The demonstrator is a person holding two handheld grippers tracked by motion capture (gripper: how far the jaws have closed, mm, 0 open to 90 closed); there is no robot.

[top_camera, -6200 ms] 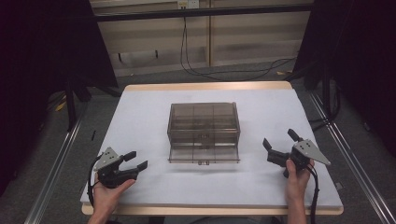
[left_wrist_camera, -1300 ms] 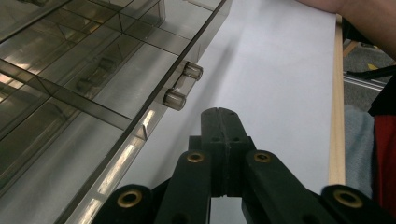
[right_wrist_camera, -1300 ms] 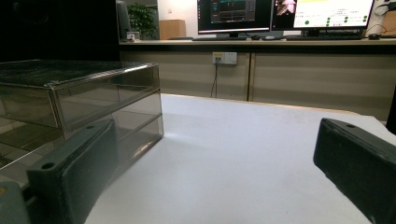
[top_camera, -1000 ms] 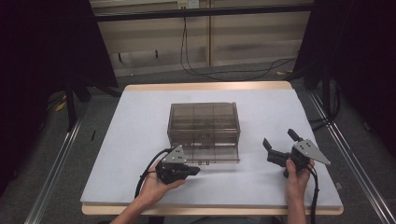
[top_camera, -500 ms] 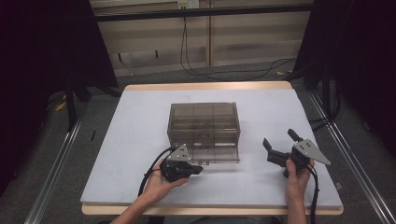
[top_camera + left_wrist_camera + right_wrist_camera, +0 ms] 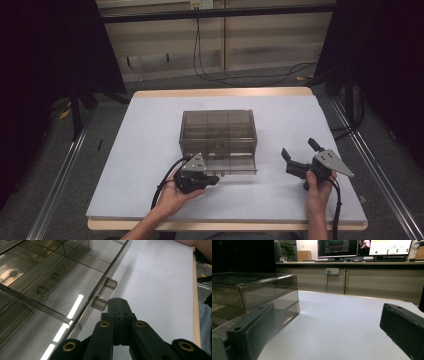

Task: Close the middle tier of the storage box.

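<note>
Two small clear knobs (image 6: pixel 103 293) on the smoky transparent plastic drawer box (image 6: pixel 218 132) at table centre: rigid, slick, light, probably brittle. I'd pinch one knob. Left gripper (image 6: pixel 210 179) clenched empty at the box's 7 o'clock; right gripper (image 6: pixel 299 156) released at 4 o'clock.

Lit monitors (image 6: pixel 364 247) line a long desk (image 6: pixel 347 263) behind the white-topped table (image 6: pixel 150 130).

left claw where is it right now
In the high view the left claw sits shut at the near left front of the drawer box, its tips beside the open bottom drawer; in the left gripper view they are right by the drawer's handle.
</note>
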